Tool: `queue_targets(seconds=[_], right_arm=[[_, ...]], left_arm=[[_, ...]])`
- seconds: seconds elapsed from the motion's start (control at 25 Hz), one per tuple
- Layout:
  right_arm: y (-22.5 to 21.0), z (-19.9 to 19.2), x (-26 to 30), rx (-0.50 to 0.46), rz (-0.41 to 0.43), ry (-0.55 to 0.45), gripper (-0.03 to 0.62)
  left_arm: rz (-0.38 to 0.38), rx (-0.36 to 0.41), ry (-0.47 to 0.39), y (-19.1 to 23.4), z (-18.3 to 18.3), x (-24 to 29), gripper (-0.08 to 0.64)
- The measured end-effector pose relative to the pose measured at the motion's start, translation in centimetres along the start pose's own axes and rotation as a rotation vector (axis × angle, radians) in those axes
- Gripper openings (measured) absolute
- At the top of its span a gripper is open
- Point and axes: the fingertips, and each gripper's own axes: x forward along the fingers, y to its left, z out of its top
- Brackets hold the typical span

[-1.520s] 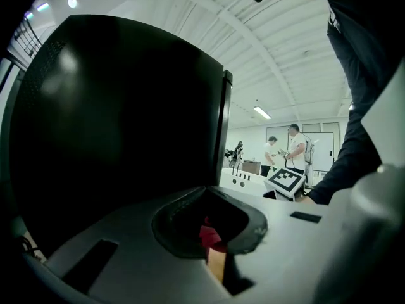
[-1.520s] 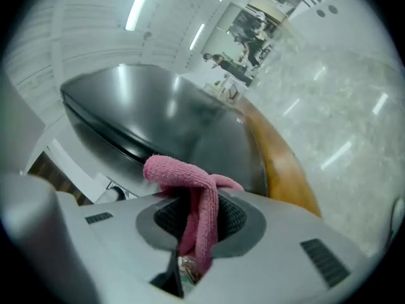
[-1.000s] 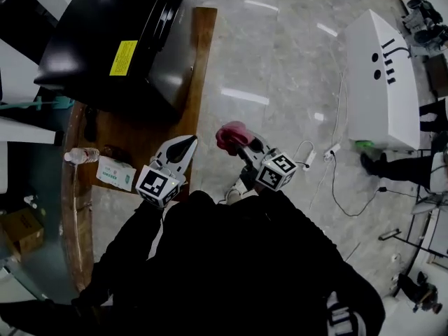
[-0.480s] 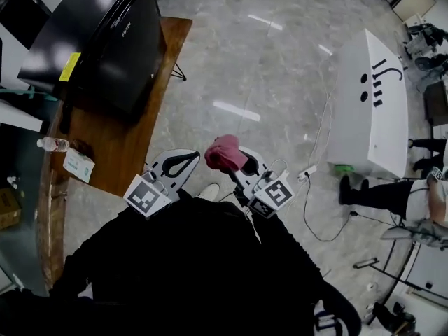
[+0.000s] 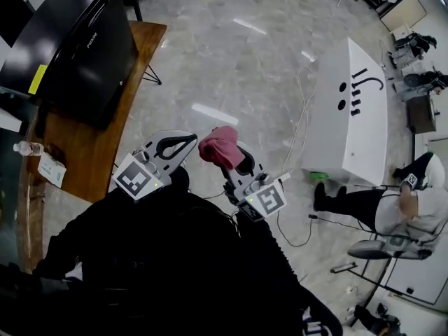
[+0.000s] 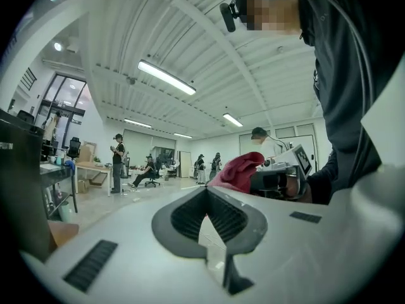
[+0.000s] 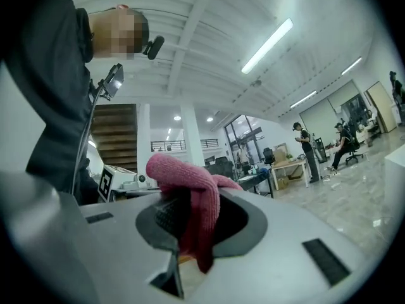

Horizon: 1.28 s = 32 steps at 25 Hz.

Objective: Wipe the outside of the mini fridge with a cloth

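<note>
Pale marble floor (image 5: 231,61) fills most of the head view, with the wooden table (image 5: 105,152) down the left edge and the black mini fridge (image 5: 77,47) standing on its far end. Over the last second the fridge has slid from the upper middle of that view out to the upper left, and more open floor now shows ahead of you. You appear to have turned or stepped away from it, so no wiping is under way and the fridge sits well apart from both tools.

Your right gripper (image 5: 232,161) pinches the pink cloth (image 5: 219,145), which bunches above the jaws and hangs down between them in the right gripper view. Your left gripper (image 5: 189,142) has its jaws pressed together on nothing. Both are held close to your chest and tilt upward, since their views look at the ceiling and across the hall.

To get back to work you'd need to swing left and carry the cloth to a fridge face. The long table edge lies between you and the near side of the fridge. A water bottle (image 5: 28,148) and a small box (image 5: 52,168) stand on the table, close to its inner edge. To your right, loose cables (image 5: 301,124) trail across the floor toward a white cabinet (image 5: 350,110), and another person (image 5: 413,201) is beyond it, so the freer room is straight ahead and to the left.
</note>
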Motion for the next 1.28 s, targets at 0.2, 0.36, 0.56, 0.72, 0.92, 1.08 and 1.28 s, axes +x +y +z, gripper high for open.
queue_targets(seconds=[0.2, 0.36, 0.56, 0.72, 0.92, 1.08, 1.28], right_arm=[[-9.2, 2.3, 3.4, 0.019, 0.005, -0.024, 0.083], [-15.5, 3.7, 6.8, 0.022, 0.015, 0.008, 0.084], [-24.1, 6.1, 13.2, -0.009, 0.047, 0.038, 0.084], [-33.6, 7.1, 18.2, -0.035, 0.032, 0.076, 0.084], [-40.9, 7.4, 22.3, -0.010, 0.065, 0.071, 0.084], [-47.9, 7.0, 26.9, 0.011, 0.129, 0.091, 0.084], [-57.2, 8.6, 33.4, 0.017, 0.271, 0.100, 0.084]], left_arm=[[0.000, 0.020, -0.014, 6.3, 0.5, 7.6, 0.002], [0.000, 0.000, -0.032, 11.0, 1.6, 13.3, 0.002], [-0.006, 0.001, -0.060, 19.4, 3.7, 21.0, 0.002], [-0.030, 0.005, -0.058, 26.9, 5.0, 28.5, 0.002], [0.021, 0.016, -0.048, 32.9, 5.2, 33.4, 0.002], [0.092, -0.021, -0.013, 39.3, 4.4, 38.3, 0.002], [0.244, -0.008, -0.025, 47.1, 6.3, 45.4, 0.002]])
